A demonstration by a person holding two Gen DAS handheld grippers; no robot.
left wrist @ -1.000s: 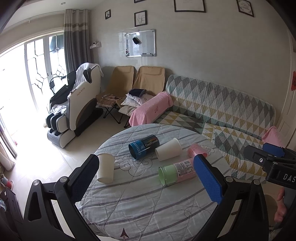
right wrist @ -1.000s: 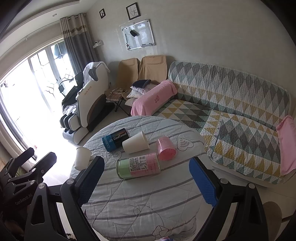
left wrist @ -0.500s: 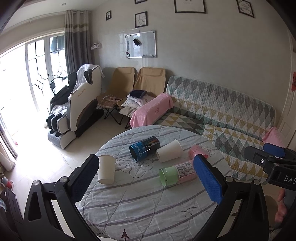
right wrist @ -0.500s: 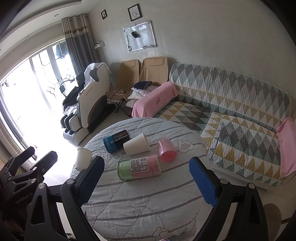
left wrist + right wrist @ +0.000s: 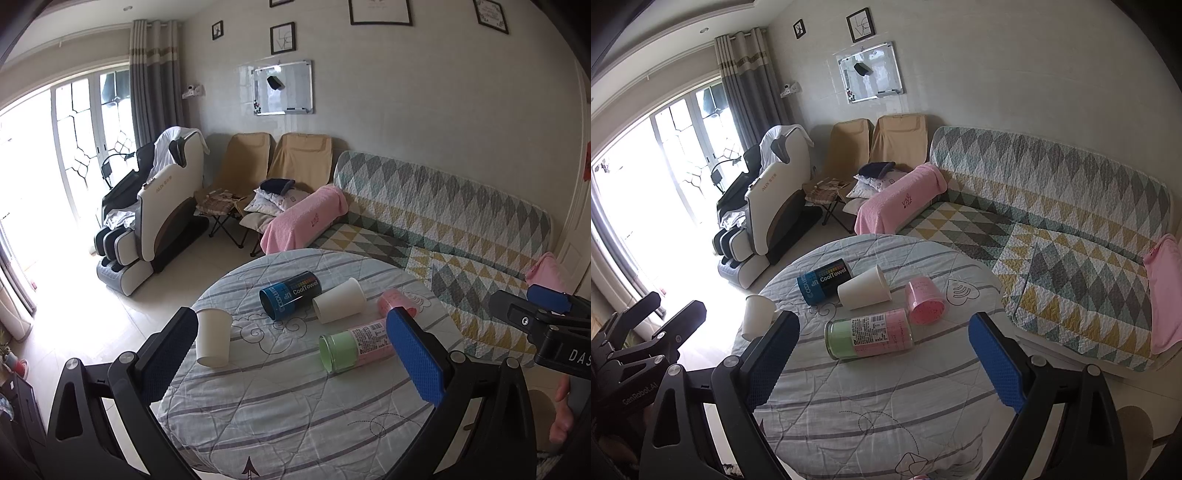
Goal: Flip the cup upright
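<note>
A round table (image 5: 295,413) (image 5: 871,406) with a striped quilted cover holds several cups. A white paper cup (image 5: 340,300) (image 5: 865,292) lies on its side in the middle. A second white paper cup (image 5: 212,338) (image 5: 757,321) stands upright near the left edge. A pink cup (image 5: 397,301) (image 5: 925,301) lies tipped over at the right. My left gripper (image 5: 291,363) is open and empty above the near table. My right gripper (image 5: 882,363) is open and empty, also short of the cups.
A blue CoolTowel canister (image 5: 290,294) (image 5: 825,281) and a green-and-pink canister (image 5: 356,345) (image 5: 870,334) lie on their sides among the cups. A patterned sofa (image 5: 1052,229) runs behind the table. A massage chair (image 5: 155,214) stands at the left.
Both views have shifted slightly; the cups sit a little higher and nearer in frame. Nothing on the table has moved, and both grippers stay open.
</note>
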